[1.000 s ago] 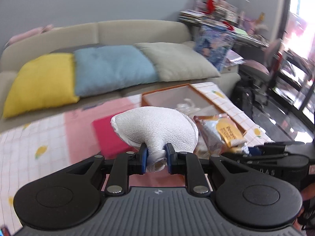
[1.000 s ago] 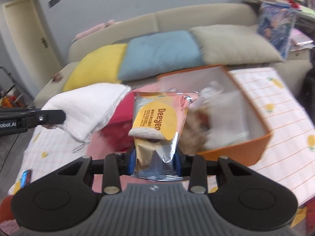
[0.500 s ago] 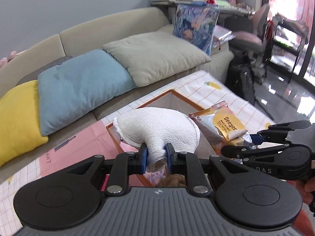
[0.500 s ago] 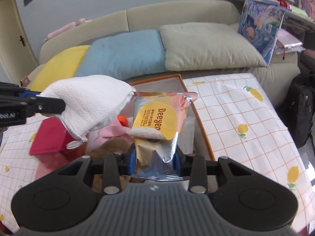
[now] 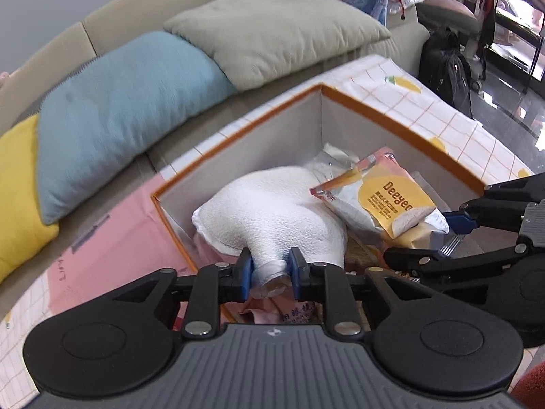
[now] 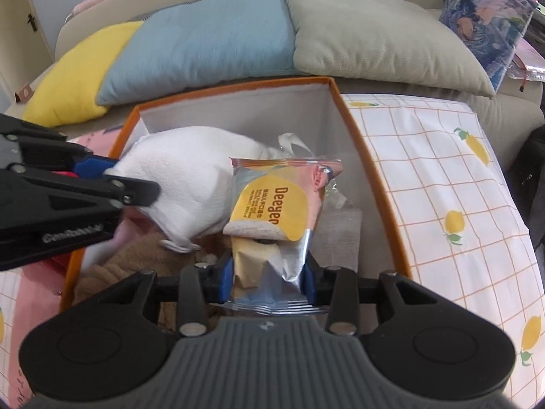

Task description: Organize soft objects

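Note:
An orange-rimmed box (image 5: 391,116) with grey walls stands on the table. My left gripper (image 5: 269,269) holds a white towel (image 5: 272,214) by a bunched end over the box's left half. Its jaws are opening, and the pads still touch the towel. My right gripper (image 6: 267,279) grips the foil end of a pink and yellow snack bag (image 6: 276,211) over the box (image 6: 368,156). Its jaws are opening too, with the bag still between the pads. The towel (image 6: 190,177) and the bag (image 5: 381,204) touch side by side. Each view shows the other gripper: left (image 6: 129,179), right (image 5: 429,238).
A brown plush thing (image 6: 136,255), pink cloth (image 5: 265,310) and clear plastic lie inside the box. Behind it a sofa carries yellow (image 5: 17,177), blue (image 5: 119,109) and grey-green (image 5: 272,27) cushions. A lemon-print tablecloth (image 6: 442,177) covers the table. A black backpack (image 5: 446,64) stands at the right.
Both grippers have moved forward and down with the towel and the snack bag, from in front of the box to over its inside. The box now fills both views.

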`<move>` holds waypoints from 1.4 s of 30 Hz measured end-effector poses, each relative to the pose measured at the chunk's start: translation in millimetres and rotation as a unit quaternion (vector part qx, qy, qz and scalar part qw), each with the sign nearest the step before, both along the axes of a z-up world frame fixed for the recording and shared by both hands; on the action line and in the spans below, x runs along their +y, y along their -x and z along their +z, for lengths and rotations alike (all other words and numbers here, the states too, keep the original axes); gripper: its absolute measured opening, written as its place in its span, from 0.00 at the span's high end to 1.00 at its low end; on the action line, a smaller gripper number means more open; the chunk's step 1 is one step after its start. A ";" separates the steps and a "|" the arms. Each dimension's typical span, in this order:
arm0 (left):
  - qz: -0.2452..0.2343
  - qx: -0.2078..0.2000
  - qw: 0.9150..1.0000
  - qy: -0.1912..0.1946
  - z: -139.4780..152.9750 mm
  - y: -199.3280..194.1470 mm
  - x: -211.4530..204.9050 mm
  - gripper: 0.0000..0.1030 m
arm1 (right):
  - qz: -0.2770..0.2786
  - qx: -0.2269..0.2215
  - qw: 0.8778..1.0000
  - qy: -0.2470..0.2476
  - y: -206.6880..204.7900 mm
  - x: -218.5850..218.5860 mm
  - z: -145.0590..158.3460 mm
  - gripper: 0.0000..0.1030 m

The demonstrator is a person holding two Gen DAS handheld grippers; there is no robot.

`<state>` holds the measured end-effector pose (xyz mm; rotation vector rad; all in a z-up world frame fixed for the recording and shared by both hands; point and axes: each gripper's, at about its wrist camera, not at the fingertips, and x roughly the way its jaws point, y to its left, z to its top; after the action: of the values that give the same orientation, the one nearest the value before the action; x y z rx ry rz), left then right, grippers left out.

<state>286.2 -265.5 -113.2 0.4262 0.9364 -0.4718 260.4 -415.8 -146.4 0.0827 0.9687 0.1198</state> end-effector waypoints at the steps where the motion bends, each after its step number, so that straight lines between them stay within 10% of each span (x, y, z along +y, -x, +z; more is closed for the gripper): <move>1: 0.001 0.005 1.000 0.000 -2.7 -0.9 0.1 0.69 | 0.000 0.001 1.000 0.000 -0.5 0.3 -0.8 0.60; 10: -0.008 -0.016 1.000 0.021 22.1 13.3 4.2 0.29 | 0.003 0.013 1.000 0.028 2.0 8.1 17.4 0.36; 30: 0.013 -0.140 0.980 0.143 190.0 145.6 119.5 0.27 | -0.004 -0.103 0.994 0.035 108.3 56.0 172.3 0.14; 42: 0.096 -0.193 0.962 0.170 214.5 212.7 191.3 0.26 | -0.018 -0.159 0.987 0.036 188.0 115.4 231.0 0.06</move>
<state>73.5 -74.2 101.4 0.1043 0.4974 -0.3464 72.3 -300.4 84.6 0.0131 0.6523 0.0629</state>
